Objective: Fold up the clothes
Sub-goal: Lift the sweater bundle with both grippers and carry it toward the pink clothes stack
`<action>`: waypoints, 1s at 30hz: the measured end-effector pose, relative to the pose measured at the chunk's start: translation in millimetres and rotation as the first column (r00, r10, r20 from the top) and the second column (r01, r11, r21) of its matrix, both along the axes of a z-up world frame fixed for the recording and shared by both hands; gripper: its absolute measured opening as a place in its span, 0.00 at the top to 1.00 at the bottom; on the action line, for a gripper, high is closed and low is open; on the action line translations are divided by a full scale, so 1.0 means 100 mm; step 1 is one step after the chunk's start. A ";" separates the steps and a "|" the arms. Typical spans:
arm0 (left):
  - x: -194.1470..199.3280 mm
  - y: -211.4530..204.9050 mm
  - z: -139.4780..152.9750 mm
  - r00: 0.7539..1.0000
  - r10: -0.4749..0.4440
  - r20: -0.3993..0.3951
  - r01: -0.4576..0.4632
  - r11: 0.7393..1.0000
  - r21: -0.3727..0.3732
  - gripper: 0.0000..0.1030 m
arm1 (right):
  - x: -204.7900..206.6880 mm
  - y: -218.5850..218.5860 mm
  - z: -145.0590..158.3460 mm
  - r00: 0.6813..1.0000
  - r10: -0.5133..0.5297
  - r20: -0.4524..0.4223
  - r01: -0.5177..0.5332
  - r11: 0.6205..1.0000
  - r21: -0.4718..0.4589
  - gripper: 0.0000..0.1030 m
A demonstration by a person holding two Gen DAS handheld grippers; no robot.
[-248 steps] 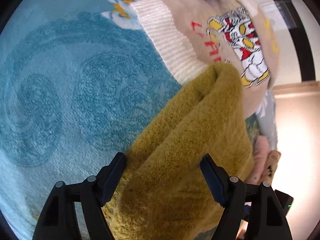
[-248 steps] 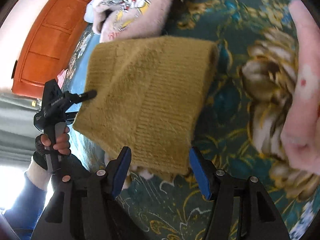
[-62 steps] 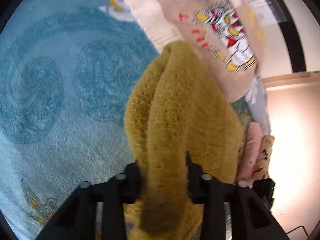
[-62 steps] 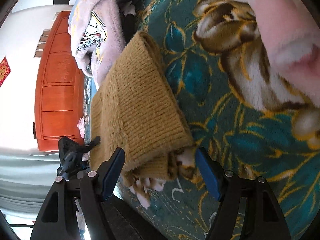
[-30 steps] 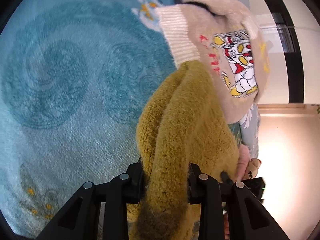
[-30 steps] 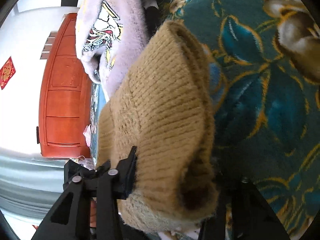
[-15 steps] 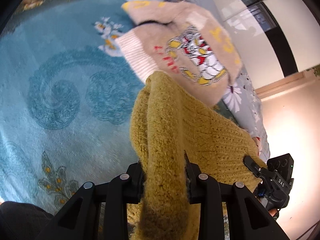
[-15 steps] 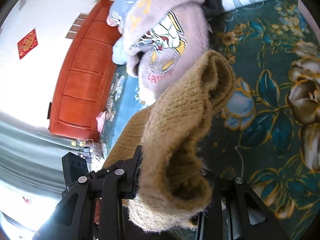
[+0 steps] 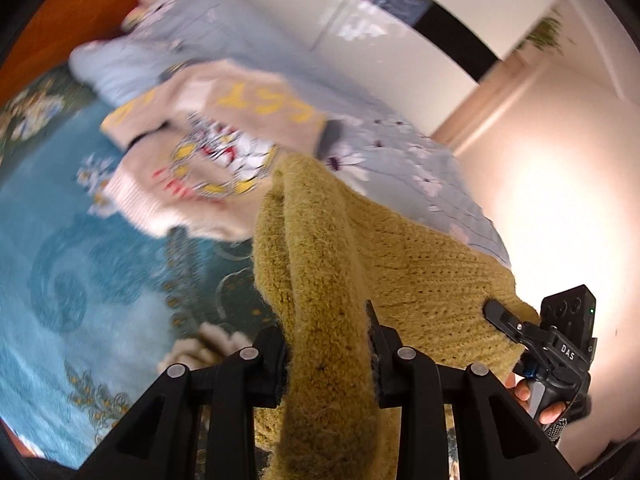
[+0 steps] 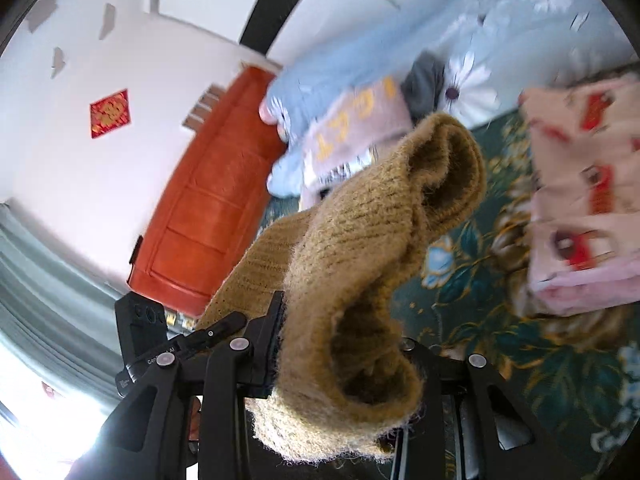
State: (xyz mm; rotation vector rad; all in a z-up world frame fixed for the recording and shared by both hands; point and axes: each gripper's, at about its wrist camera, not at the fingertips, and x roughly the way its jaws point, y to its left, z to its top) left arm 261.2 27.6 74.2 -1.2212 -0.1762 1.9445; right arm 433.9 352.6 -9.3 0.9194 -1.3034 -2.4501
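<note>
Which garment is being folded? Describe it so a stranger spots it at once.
Start at the floral blanket covering the bed, where a beige cartoon sweater lies by a grey quilt. In front of that sweater, the mustard sweater hangs between the left gripper and right gripper, both clamped on it. It is the only plain, fuzzy, print-free garment.

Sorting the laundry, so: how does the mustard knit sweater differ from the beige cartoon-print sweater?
The mustard knit sweater is plain; the beige cartoon-print sweater carries a cartoon graphic and yellow letters. The mustard one hangs bunched, clamped between the left gripper and right gripper; the beige one lies untouched on the floral blanket. Both look fuzzy.
</note>
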 end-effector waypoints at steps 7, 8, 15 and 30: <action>0.20 0.35 0.14 0.996 -0.075 -0.046 0.073 0.996 -0.057 0.69 | 0.34 0.12 0.19 0.996 -0.059 -0.063 0.060 0.998 0.014 0.66; 0.20 0.42 0.12 0.995 -0.088 -0.046 0.085 0.994 -0.066 0.69 | 0.36 0.13 0.19 0.996 -0.062 -0.064 0.063 0.998 0.009 0.66; 0.10 1.19 0.02 0.987 -0.161 0.000 0.161 0.985 -0.064 0.69 | 0.40 0.67 0.10 0.990 -0.132 -0.042 0.131 0.991 -0.030 0.66; 0.10 2.97 -0.38 0.942 -0.318 0.108 0.323 0.946 -0.036 0.69 | 0.56 2.16 0.38 0.951 -0.306 -0.034 0.307 0.932 0.193 0.66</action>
